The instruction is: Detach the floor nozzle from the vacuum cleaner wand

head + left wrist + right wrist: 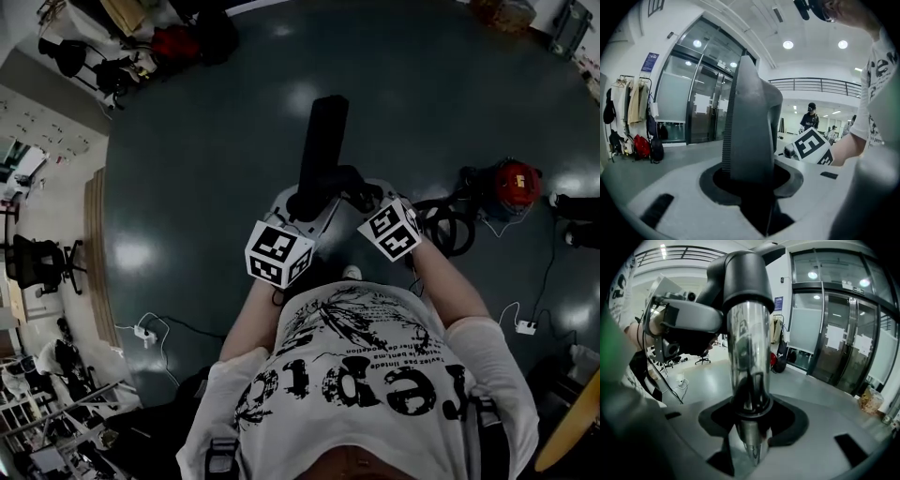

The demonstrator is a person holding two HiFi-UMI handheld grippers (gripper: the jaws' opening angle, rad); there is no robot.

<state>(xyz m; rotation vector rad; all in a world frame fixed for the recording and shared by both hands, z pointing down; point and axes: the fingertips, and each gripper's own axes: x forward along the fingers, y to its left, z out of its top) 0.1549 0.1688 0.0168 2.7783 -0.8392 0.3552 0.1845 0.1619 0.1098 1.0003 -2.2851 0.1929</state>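
Observation:
I hold the vacuum's front end up in front of my chest. The black floor nozzle [322, 141] stands on end above both marker cubes. My left gripper [302, 214] is shut on the floor nozzle [751, 126], whose dark grey body fills the gap between its jaws. My right gripper [364, 199] is shut on the chrome wand [749, 362]. The wand's far end sits in a black elbow neck [740, 275] that bends toward the left gripper [686, 317]. The right gripper's marker cube [813, 147] shows beside the nozzle.
The red vacuum body [514, 183] sits on the dark floor at right, with its coiled black hose [448, 225] near my right arm. Power strips [525, 326] and cables lie on the floor. Glass doors [843, 343] and people stand farther off.

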